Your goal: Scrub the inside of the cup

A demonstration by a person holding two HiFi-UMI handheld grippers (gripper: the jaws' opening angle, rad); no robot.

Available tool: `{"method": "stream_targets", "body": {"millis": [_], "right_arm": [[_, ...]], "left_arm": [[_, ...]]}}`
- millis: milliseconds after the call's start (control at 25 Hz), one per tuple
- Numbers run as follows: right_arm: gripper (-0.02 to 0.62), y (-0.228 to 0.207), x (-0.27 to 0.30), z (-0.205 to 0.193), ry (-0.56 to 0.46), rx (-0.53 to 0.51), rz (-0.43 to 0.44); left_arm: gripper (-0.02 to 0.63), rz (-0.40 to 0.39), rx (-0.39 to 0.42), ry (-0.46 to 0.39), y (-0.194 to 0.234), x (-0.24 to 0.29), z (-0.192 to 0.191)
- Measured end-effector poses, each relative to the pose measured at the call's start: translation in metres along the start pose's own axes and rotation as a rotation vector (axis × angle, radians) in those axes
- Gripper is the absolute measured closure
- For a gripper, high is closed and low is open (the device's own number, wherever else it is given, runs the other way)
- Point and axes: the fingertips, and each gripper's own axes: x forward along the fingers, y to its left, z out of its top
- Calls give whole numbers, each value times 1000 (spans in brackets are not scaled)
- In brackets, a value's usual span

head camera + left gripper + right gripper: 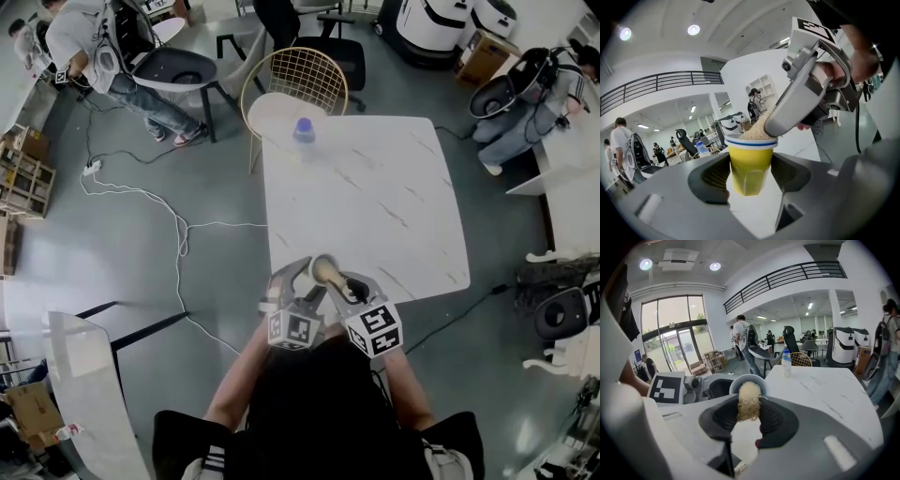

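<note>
While the scrubbing step itself looked to be in hand, the head view showed the yellow, tumbler-shaped cup with a white, blue-striped rim at the near edge of the white marble tabletop, directly in front of the person. The left gripper met it from the left and the right gripper from the right. A clear bottle with a blue cap stood well apart at the far edge.

From the left gripper view, the left gripper's fingers stood fairly wide and pressed on both sides of the cup, holding it upright by its lower half. The right gripper leaned in from above, pushing a tan, coarse-fibred scrubbing pad into the cup's mouth. Whether the cup's base touched the tabletop could not be told.

From the right gripper view, the right gripper's fingers were narrow, pinching the scrubbing pad between them, its far end just at the cup's rim.

By my reading, the pad had only reached the mouth. The next move would call for driving it deeper and turning it against the inner wall while the left fingers braced the cup against twisting or tipping.
</note>
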Motion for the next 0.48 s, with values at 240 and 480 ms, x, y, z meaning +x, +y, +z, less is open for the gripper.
{"method": "stream_targets", "body": {"millis": [240,480], "right_arm": [[488,-8,-5,-1,1,17,-25],[488,2,-3,-1,6,12,-19]], "left_arm": [[324,-22,2,-15,-7,0,3],[324,-29,42,-15,-12,-2,-3]]}}
